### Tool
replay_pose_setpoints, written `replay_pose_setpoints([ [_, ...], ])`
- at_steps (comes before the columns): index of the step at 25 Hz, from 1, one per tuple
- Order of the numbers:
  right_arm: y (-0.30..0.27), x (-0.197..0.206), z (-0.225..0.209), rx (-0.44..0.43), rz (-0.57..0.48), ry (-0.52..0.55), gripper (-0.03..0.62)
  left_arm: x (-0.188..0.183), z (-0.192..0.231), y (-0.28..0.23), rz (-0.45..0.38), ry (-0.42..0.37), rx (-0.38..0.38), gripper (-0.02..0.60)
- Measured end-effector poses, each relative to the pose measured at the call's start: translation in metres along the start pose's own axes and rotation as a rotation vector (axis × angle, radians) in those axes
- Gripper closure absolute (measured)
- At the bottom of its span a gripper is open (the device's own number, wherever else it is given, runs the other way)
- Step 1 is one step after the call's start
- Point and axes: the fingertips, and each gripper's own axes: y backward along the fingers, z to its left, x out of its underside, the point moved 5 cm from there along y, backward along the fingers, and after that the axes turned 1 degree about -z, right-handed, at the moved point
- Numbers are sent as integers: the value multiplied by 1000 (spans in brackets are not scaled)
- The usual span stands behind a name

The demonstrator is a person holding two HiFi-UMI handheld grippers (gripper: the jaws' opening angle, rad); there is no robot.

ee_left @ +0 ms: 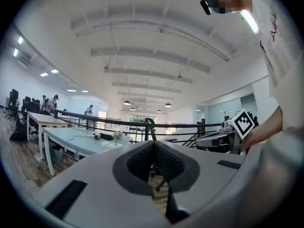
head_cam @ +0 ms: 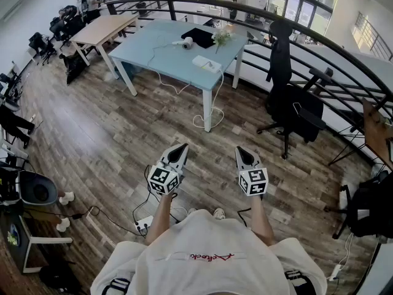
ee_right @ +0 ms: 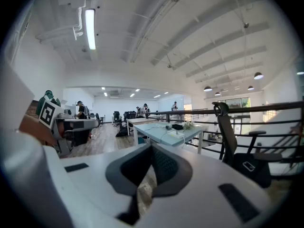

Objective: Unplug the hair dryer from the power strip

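Note:
The white hair dryer (head_cam: 187,42) lies on a light blue table (head_cam: 153,54) far ahead of me, its cord running to a white power strip (head_cam: 207,63) near the table's right end. Both grippers hover over the wooden floor, well short of the table. My left gripper (head_cam: 180,148) and my right gripper (head_cam: 244,152) are shut and hold nothing. In the left gripper view the shut jaws (ee_left: 153,144) point level, with the table (ee_left: 80,139) small at the left. The right gripper view has its shut jaws (ee_right: 151,148) aimed toward the table (ee_right: 166,133) and the hair dryer (ee_right: 168,127).
A black office chair (head_cam: 288,103) stands right of the table by the curved black railing (head_cam: 307,26). A white cable (head_cam: 212,106) hangs from the table to the floor. A wooden table (head_cam: 104,26) stands at the back left. Another power strip (head_cam: 142,224) with cords lies by my feet.

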Motion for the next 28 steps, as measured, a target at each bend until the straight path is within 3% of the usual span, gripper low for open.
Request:
replay_pose_setpoints([
  [17,20,2,-40,-24,-33,7,577,0,-27,-15,-8,-20,-41,572],
  [28,8,17,-55,-59,-1,16,577,14,-33,-27,-1,5,-75,572],
])
